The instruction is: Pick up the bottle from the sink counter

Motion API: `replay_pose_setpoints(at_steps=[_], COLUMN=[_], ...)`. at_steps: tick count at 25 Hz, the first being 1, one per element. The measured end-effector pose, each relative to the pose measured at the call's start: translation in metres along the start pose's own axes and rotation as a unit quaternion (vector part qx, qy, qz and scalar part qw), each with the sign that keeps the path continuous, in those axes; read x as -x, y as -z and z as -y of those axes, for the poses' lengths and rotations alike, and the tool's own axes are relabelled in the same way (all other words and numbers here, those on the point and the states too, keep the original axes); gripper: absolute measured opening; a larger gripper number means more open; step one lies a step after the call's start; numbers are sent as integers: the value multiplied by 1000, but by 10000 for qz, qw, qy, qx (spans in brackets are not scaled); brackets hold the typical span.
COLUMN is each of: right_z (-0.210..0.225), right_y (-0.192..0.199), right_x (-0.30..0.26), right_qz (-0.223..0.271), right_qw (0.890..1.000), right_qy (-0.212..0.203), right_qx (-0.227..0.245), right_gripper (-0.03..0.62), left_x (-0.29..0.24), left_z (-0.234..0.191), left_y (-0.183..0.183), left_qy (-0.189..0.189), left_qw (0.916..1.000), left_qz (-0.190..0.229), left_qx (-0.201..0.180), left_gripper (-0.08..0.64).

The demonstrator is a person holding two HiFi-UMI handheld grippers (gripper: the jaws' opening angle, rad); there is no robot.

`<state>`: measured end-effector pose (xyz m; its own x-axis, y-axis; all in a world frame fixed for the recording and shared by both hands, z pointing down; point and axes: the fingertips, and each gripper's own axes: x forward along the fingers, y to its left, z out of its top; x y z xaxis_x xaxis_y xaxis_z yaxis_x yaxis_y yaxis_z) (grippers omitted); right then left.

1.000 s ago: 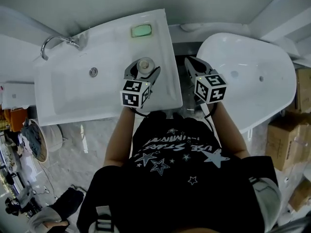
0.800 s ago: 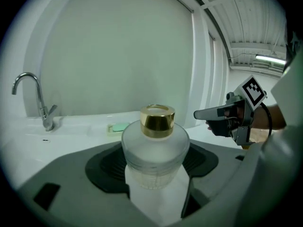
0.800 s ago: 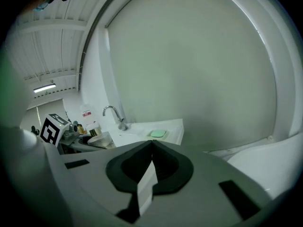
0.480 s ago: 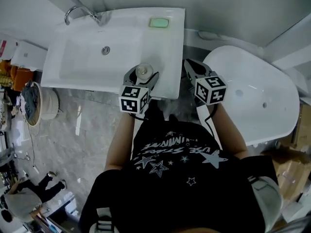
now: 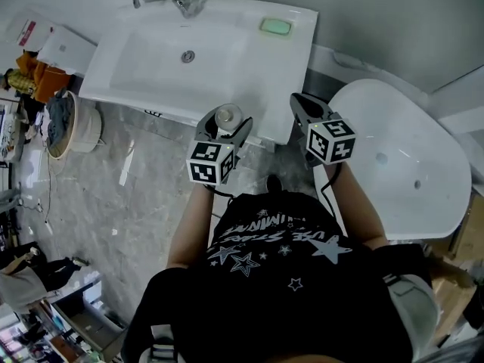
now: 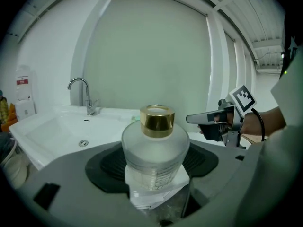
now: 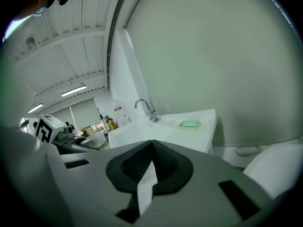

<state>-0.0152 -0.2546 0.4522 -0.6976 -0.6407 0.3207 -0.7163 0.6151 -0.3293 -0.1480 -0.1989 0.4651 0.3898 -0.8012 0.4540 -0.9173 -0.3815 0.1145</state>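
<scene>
Bottle (image 5: 227, 116) nears sink (image 5: 151, 66) edge; left gripper view shows gold cap (image 6: 157, 121).

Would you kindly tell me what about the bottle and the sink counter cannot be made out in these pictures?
1. Base of the bottle: left gripper view, hidden behind the left tongs shut on it.
2. Label print: same view, too small and blurred to read.
3. Fill level: the frosted glass hides it in both views.
4. Green item on the sink counter: head view, too small to identify.
</scene>
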Motion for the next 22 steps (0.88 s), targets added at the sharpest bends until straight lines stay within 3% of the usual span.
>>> replay_pose_setpoints(at_steps=[9, 22], right_z=[-50, -122], right_y=[17, 50], right_x=[0, 51], right_qz=[-136, -101], right_qw=[9995, 9990], right_qy=[-187, -285], right_qx=[193, 335], right_gripper=[6, 6], left_x=[57, 142], left_z=[-8, 13], left_y=[28, 69], left_qy=[-267, -393], left_qw=[9992, 9984], left_qz=[124, 261], left_qx=[257, 325], left_gripper=[345, 345])
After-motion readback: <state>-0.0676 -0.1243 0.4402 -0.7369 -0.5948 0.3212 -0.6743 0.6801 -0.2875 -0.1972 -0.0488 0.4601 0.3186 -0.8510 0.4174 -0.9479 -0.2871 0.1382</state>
